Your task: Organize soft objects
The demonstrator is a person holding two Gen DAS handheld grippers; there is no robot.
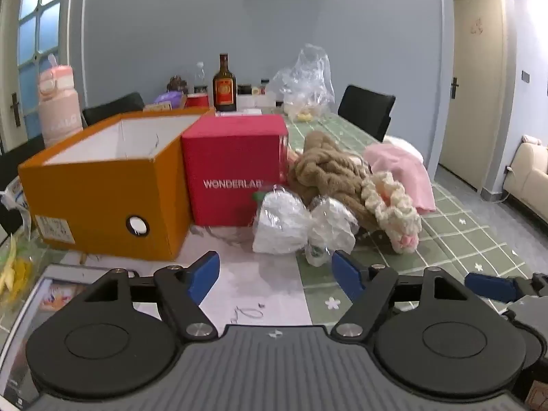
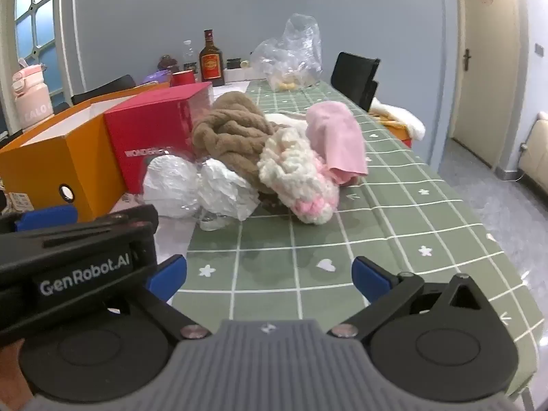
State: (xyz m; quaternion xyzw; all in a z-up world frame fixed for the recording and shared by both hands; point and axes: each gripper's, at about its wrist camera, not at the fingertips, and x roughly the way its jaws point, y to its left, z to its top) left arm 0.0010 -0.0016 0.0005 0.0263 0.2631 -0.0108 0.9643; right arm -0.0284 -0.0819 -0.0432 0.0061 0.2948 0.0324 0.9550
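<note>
A pile of soft things lies on the green checked tablecloth (image 2: pixel 394 212): a brown chunky knit (image 1: pixel 328 171) (image 2: pixel 233 133), a cream and pink crochet piece (image 1: pixel 394 209) (image 2: pixel 298 178), a pink cloth (image 1: pixel 404 167) (image 2: pixel 339 140), and two white bundles in clear wrap (image 1: pixel 301 222) (image 2: pixel 198 185). An open orange box (image 1: pixel 102 191) (image 2: pixel 58 161) and a red box (image 1: pixel 236 167) (image 2: pixel 150 137) stand left of the pile. My left gripper (image 1: pixel 275 272) is open just short of the white bundles. My right gripper (image 2: pixel 269 275) is open over bare cloth, nearer than the pile. Neither holds anything.
At the table's far end stand a brown bottle (image 1: pixel 224 85), a crumpled clear plastic bag (image 1: pixel 304 82) and small jars. A pink water bottle (image 1: pixel 58 106) stands behind the orange box. Black chairs (image 1: pixel 366 109) flank the table. A book (image 1: pixel 58 291) lies near left.
</note>
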